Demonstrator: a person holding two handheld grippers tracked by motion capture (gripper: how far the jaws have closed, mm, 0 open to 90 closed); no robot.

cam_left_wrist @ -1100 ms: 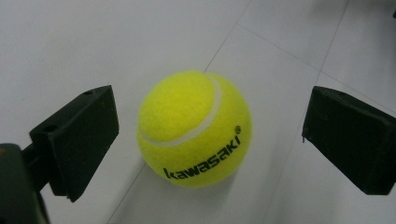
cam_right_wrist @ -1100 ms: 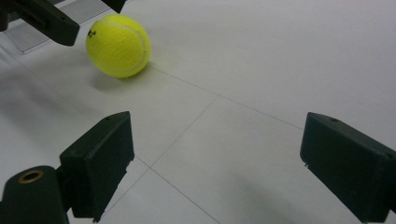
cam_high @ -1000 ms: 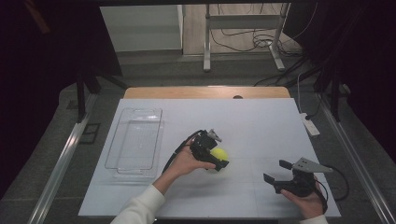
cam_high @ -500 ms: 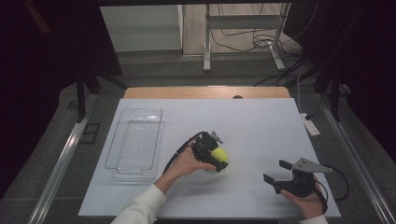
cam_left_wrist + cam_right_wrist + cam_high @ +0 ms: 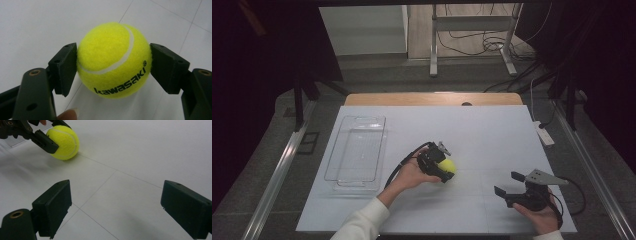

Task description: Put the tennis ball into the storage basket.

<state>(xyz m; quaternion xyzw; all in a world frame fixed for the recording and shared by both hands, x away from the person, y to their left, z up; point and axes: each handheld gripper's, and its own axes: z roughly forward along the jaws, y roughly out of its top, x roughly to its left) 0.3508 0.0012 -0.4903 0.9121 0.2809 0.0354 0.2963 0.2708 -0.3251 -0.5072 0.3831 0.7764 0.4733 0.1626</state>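
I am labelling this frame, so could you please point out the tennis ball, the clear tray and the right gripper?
tennis ball (image 5: 113, 60), left gripper view, on the felt at the ball's middle.
clear tray (image 5: 356, 151), high view, on its bare floor.
right gripper (image 5: 510, 183), high view, midway between its fingertips.

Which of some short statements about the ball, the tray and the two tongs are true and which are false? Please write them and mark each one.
1. The left tongs are closed on the tennis ball. True.
2. The tennis ball lies inside the clear tray. False: it is on the white table, to the right of the tray, between the jaws of the left tongs.
3. The right tongs are open and hold nothing. True.
4. The word printed on the ball is "wilson". False: it reads "kawasaki".
5. The right tongs touch the ball. False: they are apart from it, near the table's front right edge.
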